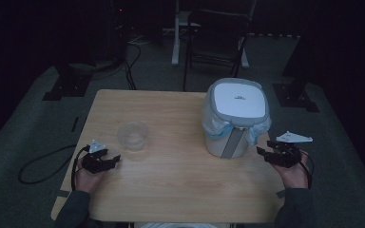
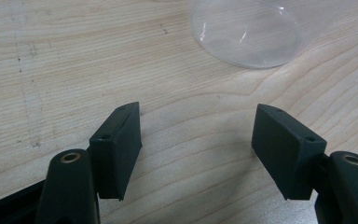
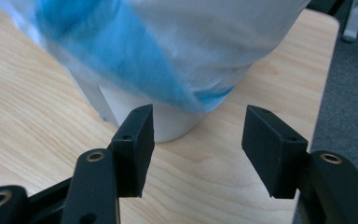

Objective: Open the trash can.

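Observation:
A clear plastic cup (image 1: 133, 135) stands on the wooden table (image 1: 171, 171), left of centre. It shows again as a clear cup (image 2: 245, 31) just ahead of my left gripper (image 2: 198, 126), whose jaws are wide apart with nothing between them. That left gripper (image 1: 109, 159) rests near the table's left edge. A white lidded bin (image 1: 236, 116) with a blue-and-clear liner stands at the right. My right gripper (image 1: 264, 153) is beside its base, open and empty. Up close, the bin (image 3: 168, 51) looms just beyond the right gripper (image 3: 198, 126).
A dark chair (image 1: 218, 33) and a white desk leg (image 1: 176, 38) stand beyond the table's far edge. A black cable (image 1: 43, 166) loops on the grey floor at the left. Dark stand bases (image 1: 64, 88) flank the table.

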Available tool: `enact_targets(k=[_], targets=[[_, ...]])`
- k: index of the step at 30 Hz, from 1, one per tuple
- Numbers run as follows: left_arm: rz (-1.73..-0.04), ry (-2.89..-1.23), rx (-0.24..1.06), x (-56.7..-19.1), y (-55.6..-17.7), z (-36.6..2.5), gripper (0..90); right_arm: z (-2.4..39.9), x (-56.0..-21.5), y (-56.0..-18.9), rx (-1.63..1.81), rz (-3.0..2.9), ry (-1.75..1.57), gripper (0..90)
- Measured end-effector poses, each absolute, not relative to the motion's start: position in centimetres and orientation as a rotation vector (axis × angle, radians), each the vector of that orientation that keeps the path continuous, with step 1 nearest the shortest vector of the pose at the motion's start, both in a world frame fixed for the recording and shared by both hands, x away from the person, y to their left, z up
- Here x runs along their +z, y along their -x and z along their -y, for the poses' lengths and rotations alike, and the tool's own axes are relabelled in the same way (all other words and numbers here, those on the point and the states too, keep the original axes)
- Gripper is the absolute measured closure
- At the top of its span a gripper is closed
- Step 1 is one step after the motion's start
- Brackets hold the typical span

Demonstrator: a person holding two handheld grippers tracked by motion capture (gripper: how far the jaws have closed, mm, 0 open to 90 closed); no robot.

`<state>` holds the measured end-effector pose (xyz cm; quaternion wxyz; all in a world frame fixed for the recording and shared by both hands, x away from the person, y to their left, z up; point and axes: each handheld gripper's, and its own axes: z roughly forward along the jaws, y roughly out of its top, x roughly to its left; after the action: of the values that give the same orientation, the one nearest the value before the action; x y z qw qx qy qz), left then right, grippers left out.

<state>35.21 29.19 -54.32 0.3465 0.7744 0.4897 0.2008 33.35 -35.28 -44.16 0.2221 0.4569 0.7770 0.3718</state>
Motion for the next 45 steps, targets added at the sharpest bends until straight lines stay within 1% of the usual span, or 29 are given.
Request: enact_targets(k=[17, 45], targets=[[-1.273, -1.999, 0.510, -54.3, -35.2, -29.3, 33.9, 36.7, -39.7, -33.7, 1.068, -2.068, -1.253, 49.5], [-1.276, -1.992, 0.501, -54.3, -35.3, -29.3, 33.9, 36.6, -34.4, -34.3, 1.056, -2.011, -1.182, 49.2]])
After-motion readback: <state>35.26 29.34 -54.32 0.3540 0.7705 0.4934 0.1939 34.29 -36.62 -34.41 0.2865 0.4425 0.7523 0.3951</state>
